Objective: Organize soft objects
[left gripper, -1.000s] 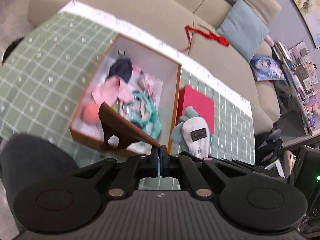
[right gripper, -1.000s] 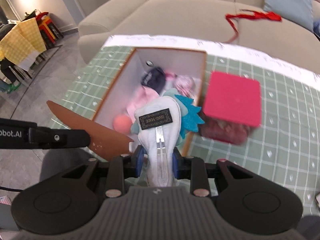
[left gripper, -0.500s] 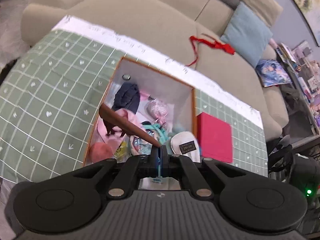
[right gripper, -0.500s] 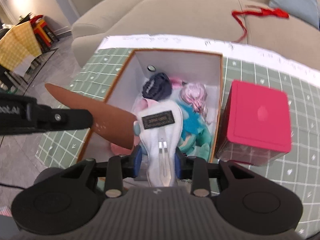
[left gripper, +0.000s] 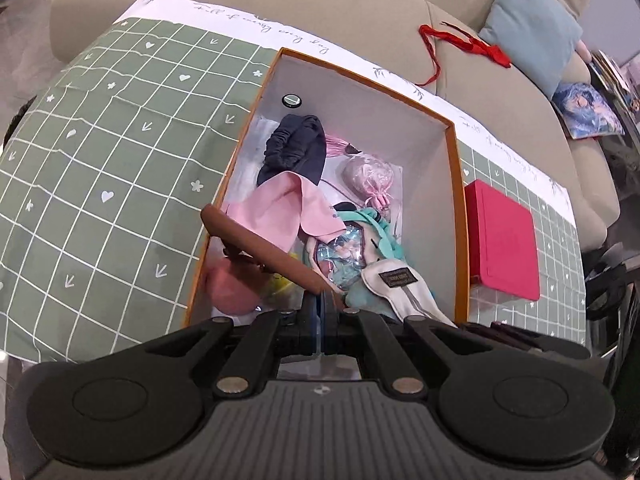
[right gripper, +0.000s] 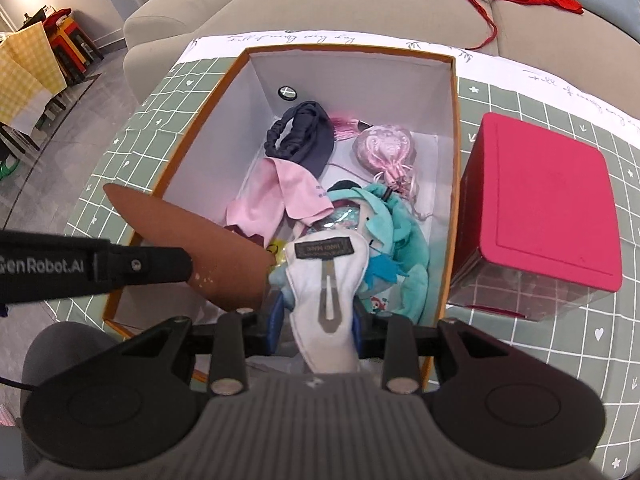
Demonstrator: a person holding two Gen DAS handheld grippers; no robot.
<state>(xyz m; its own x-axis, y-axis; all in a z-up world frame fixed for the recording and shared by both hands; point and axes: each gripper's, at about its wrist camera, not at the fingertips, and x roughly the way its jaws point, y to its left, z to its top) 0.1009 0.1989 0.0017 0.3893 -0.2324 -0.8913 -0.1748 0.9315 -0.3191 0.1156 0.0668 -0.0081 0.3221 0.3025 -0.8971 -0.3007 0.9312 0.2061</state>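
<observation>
An orange-rimmed white box (left gripper: 456, 184) (right gripper: 454, 128) on the green checked cloth holds a navy scrunchie (right gripper: 300, 136), a pink cloth (right gripper: 276, 192), a pink pouch (right gripper: 384, 146), a teal plush doll (right gripper: 400, 224) and a pink ball (left gripper: 228, 288). My right gripper (right gripper: 316, 320) is shut on a white plush clip with a dark label (right gripper: 326, 276), held over the box's near end; it shows in the left wrist view (left gripper: 404, 292). My left gripper (left gripper: 320, 304) is shut on a brown leaf-shaped piece (left gripper: 260, 248) (right gripper: 192, 240) over the box's near left.
A red lidded box (right gripper: 540, 200) (left gripper: 502, 240) stands right of the orange box. A beige sofa (left gripper: 320, 12) lies behind the table with a red ribbon (left gripper: 460, 44) and a blue cushion (left gripper: 532, 28). Green cloth (left gripper: 100, 160) spreads to the left.
Both grippers have moved over and lower into the box with their items. The white clip has come from beside the box's right wall to above the teal doll.
</observation>
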